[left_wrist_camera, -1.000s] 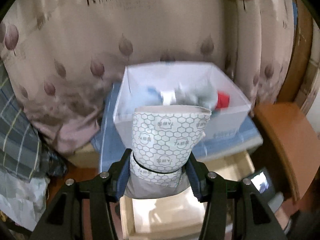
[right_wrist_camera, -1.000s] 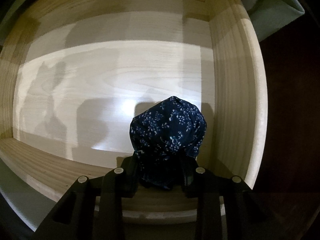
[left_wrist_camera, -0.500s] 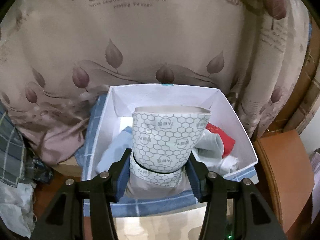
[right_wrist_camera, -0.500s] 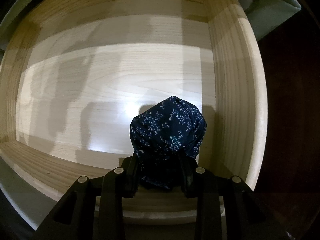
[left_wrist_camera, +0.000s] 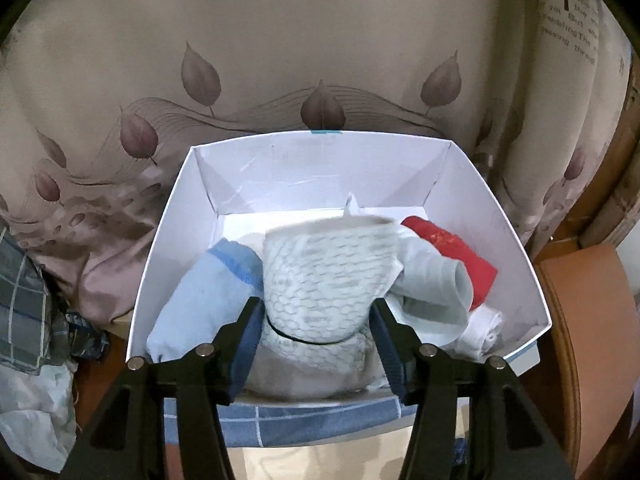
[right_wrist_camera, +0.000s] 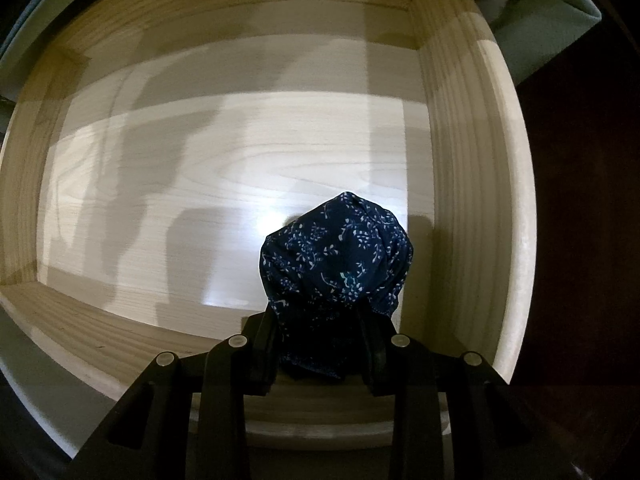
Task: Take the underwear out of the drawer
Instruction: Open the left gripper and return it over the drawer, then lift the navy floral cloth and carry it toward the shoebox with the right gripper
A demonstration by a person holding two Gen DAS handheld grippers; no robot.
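Hex-print underwear roll [left_wrist_camera: 328, 276], white with a grey honeycomb pattern, blurred: lower centre of the left wrist view, between the fingers of the left gripper [left_wrist_camera: 316, 344], over the near end of the white box [left_wrist_camera: 160, 264]. The fingers are opening; the blue pads [left_wrist_camera: 246, 344] stand just beside the roll's flanks, seemingly off the cloth, though blur makes contact hard to rule out. The roll looks to be dropping free into the box.

Around it in the box: light blue folded piece [left_wrist_camera: 200, 292] to the left, pale grey-white roll [left_wrist_camera: 436, 280] to the right, red piece [left_wrist_camera: 452, 252] beyond that, small white bundle [left_wrist_camera: 484, 328] at the lower right corner. The box sits on a blue checked cloth [left_wrist_camera: 304, 420]; a leaf-print curtain [left_wrist_camera: 320, 60] fills the upper frame.

Navy floral underwear [right_wrist_camera: 336, 264]: lower centre of the right wrist view, pinched tight in the right gripper [right_wrist_camera: 320, 344], fingers closed hard on the bunched cloth. It hangs over the near right part of the wooden drawer [right_wrist_camera: 472, 160], whose floor is otherwise bare.

Step in hand, by my reading: left piece being deposited; right piece grasped but not yet carried out.

Next move calls for drawing the left fingers back clear of the roll, then lifting the navy piece above the drawer wall and across to the box.
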